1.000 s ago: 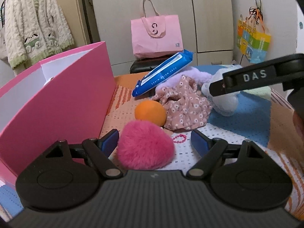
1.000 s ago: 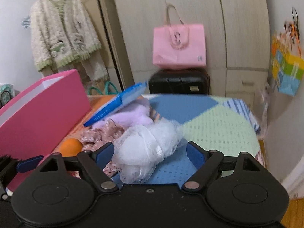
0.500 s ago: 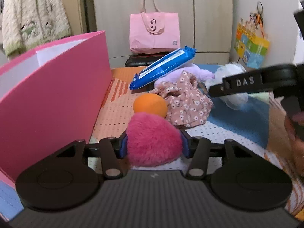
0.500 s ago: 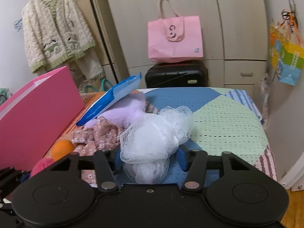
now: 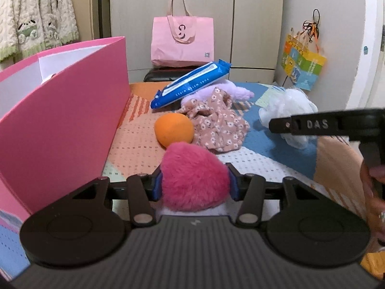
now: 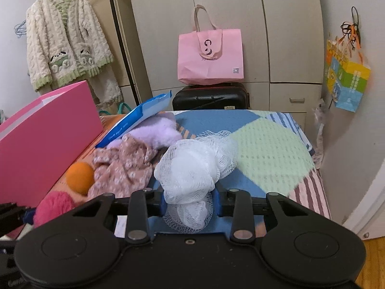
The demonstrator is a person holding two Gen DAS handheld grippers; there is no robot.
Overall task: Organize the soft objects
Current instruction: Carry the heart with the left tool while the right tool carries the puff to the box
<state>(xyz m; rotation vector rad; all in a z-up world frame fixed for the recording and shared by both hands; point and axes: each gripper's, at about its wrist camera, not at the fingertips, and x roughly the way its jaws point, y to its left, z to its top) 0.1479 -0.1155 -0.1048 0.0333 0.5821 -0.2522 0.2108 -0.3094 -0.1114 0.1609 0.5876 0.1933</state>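
my left gripper (image 5: pixel 194 185) clamps the pink pompom (image 5: pixel 192 180) beside the pink box (image 5: pixel 62 110) at the bed's left edge; box contents hidden. my right gripper (image 6: pixel 190 201) clamps the white mesh puff (image 6: pixel 192 168) mid-bed.

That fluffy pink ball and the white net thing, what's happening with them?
Someone is tidying soft things off a patchwork bedspread. The left hand-held gripper is squeezing the fluffy pink ball, and the right hand-held gripper is pinching the white mesh pouf. An orange ball, floral cloth and blue wipes pack wait beside the open pink box.
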